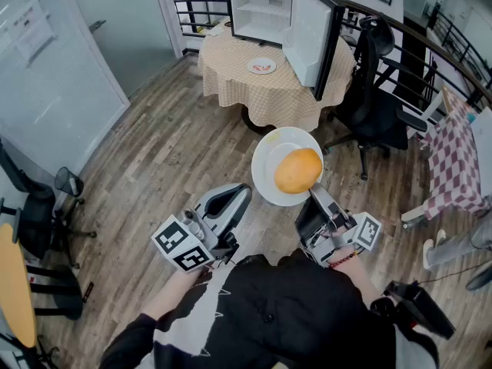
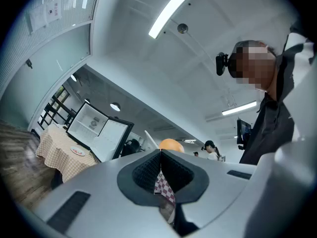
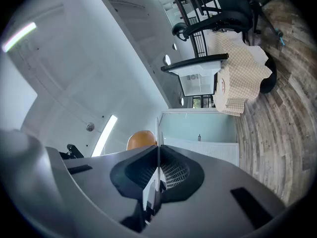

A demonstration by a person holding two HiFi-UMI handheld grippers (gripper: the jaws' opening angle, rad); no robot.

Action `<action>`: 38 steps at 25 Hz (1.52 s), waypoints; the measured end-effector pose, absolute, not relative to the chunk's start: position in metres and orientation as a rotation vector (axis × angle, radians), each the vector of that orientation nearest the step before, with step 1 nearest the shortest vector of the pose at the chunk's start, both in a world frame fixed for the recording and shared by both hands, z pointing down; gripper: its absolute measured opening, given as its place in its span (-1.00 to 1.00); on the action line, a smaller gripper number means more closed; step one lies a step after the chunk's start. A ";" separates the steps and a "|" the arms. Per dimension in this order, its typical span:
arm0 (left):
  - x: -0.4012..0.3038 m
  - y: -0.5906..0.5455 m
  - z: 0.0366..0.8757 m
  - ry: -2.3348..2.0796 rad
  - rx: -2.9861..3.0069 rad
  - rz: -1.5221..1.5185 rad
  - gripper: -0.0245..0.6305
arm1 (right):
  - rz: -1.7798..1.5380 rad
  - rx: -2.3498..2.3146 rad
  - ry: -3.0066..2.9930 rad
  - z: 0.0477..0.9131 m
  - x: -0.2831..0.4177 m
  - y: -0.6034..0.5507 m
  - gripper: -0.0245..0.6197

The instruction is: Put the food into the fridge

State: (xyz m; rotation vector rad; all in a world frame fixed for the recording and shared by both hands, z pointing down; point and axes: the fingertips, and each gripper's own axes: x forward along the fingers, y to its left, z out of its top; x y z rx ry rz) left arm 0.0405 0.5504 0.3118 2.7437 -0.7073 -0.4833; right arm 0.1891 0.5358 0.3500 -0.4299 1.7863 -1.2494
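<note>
A round orange food item point(image 1: 298, 170) lies on a white plate point(image 1: 269, 164) held above the wooden floor. My right gripper point(image 1: 314, 193) is shut on the plate's near rim; in the right gripper view the plate's thin edge point(image 3: 157, 133) stands between the pads, with the orange food point(image 3: 141, 139) behind it. My left gripper point(image 1: 241, 193) hovers to the left of the plate, shut with nothing in it; its pads point(image 2: 154, 163) meet at the tip. The small white fridge point(image 1: 265, 10) stands open on a round table point(image 1: 246, 91) far ahead, its door point(image 1: 307, 41) swung to the right.
A second small plate of food point(image 1: 262, 66) sits on the checkered tablecloth before the fridge. A black office chair point(image 1: 377, 91) stands right of the table, and another chair point(image 1: 38, 214) at the left. A red-checked table point(image 1: 453, 160) is at the right edge.
</note>
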 end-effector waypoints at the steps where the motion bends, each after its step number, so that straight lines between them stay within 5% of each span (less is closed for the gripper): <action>1: 0.040 0.551 0.312 -0.709 2.743 -0.484 -0.88 | -1.250 -0.429 1.788 0.349 0.189 0.536 -0.84; 22: -0.010 0.536 0.319 -0.780 2.744 -0.461 -0.88 | -1.317 -0.366 1.782 0.357 0.132 0.515 -0.84; 38: -0.018 0.378 0.326 -0.926 2.760 -0.407 -0.88 | -1.361 -0.448 1.777 0.368 0.133 0.359 -0.84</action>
